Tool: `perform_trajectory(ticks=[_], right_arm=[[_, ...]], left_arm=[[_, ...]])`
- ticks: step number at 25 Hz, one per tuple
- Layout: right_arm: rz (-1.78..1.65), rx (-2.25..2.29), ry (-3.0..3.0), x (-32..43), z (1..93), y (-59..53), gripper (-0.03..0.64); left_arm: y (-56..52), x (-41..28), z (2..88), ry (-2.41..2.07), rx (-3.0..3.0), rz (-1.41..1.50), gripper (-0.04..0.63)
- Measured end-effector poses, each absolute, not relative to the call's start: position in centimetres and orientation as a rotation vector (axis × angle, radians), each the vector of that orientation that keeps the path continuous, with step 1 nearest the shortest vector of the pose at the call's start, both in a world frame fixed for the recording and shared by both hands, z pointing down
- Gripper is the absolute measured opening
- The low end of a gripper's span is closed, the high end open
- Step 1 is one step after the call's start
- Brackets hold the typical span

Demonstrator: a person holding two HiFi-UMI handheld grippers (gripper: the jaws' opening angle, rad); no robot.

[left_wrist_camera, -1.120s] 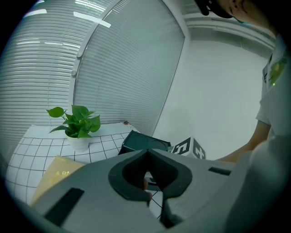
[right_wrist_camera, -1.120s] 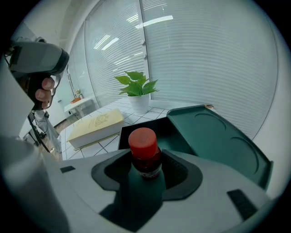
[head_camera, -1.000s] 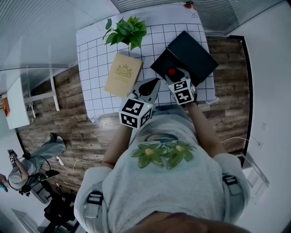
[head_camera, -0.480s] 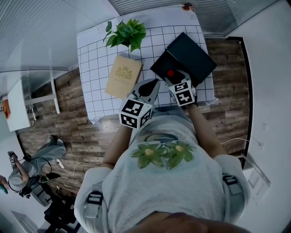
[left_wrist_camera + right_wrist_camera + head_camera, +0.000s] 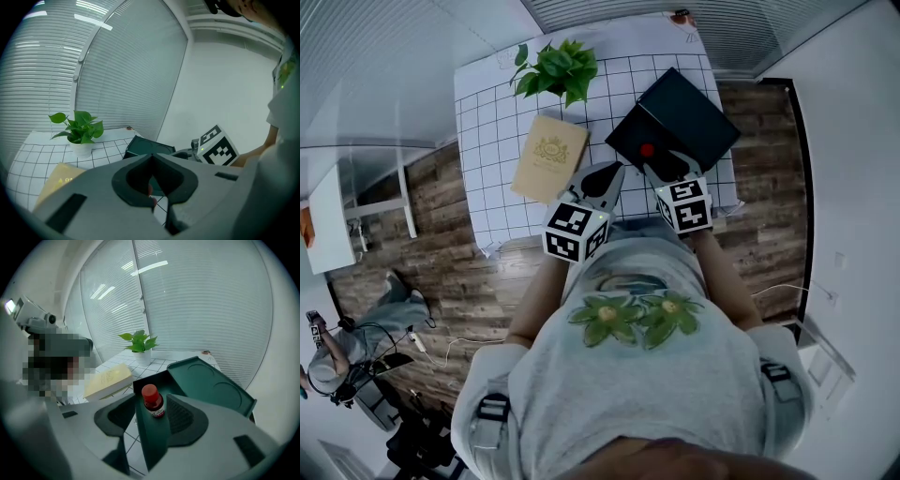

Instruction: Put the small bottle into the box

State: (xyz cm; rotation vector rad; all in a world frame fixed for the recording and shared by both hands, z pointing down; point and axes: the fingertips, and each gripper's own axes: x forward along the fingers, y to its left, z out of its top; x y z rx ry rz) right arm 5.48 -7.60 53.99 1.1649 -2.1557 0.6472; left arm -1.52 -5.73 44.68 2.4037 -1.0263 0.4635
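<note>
Grey shirt [image 5: 630, 380], green leaf print

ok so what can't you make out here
- Base of the small bottle: in the right gripper view, the box's wall cuts it off, so its footing is unclear.
- Its label print: too small and blurred.
- Box floor: in the head view, the right gripper covers part.
- Bottle in the left gripper view: the left gripper's shut jaws block nearly all of it.

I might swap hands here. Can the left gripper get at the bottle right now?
Probably not: the right gripper's open jaws flank the bottle at the box's near wall, and the left gripper is shut.
</note>
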Motion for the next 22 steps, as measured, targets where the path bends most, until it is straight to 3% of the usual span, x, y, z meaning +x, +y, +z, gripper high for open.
perform_trajectory(ticks=[3, 6, 11, 22], right_arm=[[0.625, 1.200, -2.189, 5.6, 52.4, -7.2, 0.200], [0.606, 1.300, -2.245, 6.0, 50.0, -7.1, 0.093], [0.612, 1.389, -2.342, 6.3, 46.7, -6.4, 0.018], [0.619, 1.406, -2.334, 6.7, 46.2, -4.7, 0.008]], left_arm=[[-5.5, -1.5, 44.7, -1.020, 2.408, 0.464, 0.006], [-5.1, -1.4, 44.7, -1.009, 2.415, 0.469, 0.006], [-4.5, -1.2, 44.6, -0.987, 2.427, 0.474, 0.006], [-3.6, -0.5, 44.2, -0.941, 2.460, 0.468, 0.006]])
